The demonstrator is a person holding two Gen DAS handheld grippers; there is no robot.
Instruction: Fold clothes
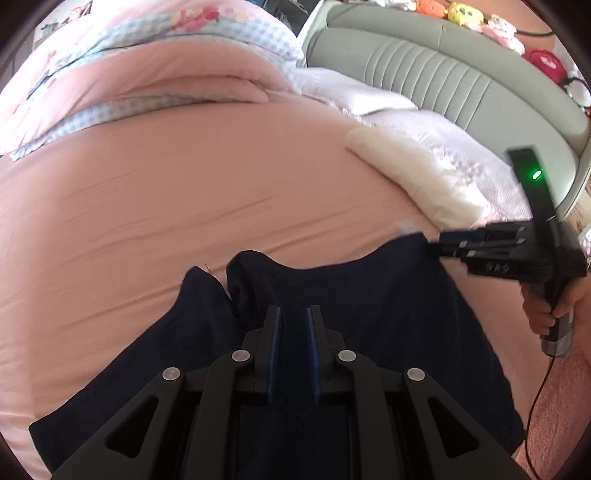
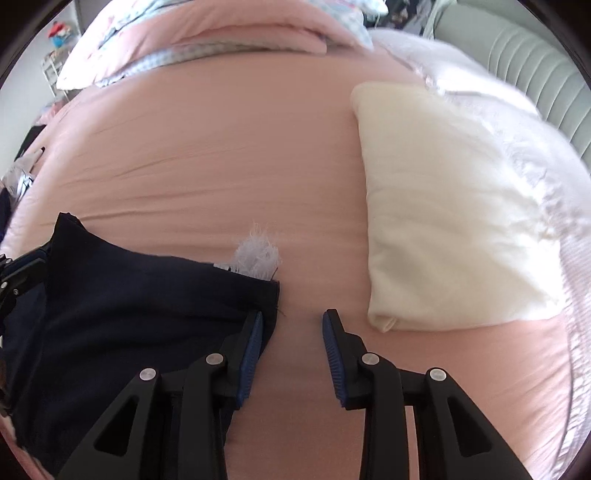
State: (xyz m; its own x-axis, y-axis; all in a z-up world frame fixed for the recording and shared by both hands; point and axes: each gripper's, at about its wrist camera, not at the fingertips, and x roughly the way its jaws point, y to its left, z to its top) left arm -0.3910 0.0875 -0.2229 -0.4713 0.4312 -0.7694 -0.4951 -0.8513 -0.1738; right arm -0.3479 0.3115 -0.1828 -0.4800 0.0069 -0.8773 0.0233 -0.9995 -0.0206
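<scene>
A dark navy garment (image 1: 369,314) lies spread on the pink bed sheet (image 1: 184,206). My left gripper (image 1: 294,314) is open, its jaws a small gap apart, low over the middle of the garment. My right gripper (image 2: 292,319) is open over bare sheet, its left finger at the garment's right corner (image 2: 147,314). In the left wrist view the right gripper (image 1: 439,245) shows at the garment's far right corner. A white frayed tuft (image 2: 258,254) sticks out at the garment's far edge.
A cream pillow (image 2: 443,221) lies to the right on the bed. A pink and checked quilt (image 1: 147,74) is bunched at the far side. A grey padded headboard (image 1: 443,74) with plush toys (image 1: 465,14) stands at the right.
</scene>
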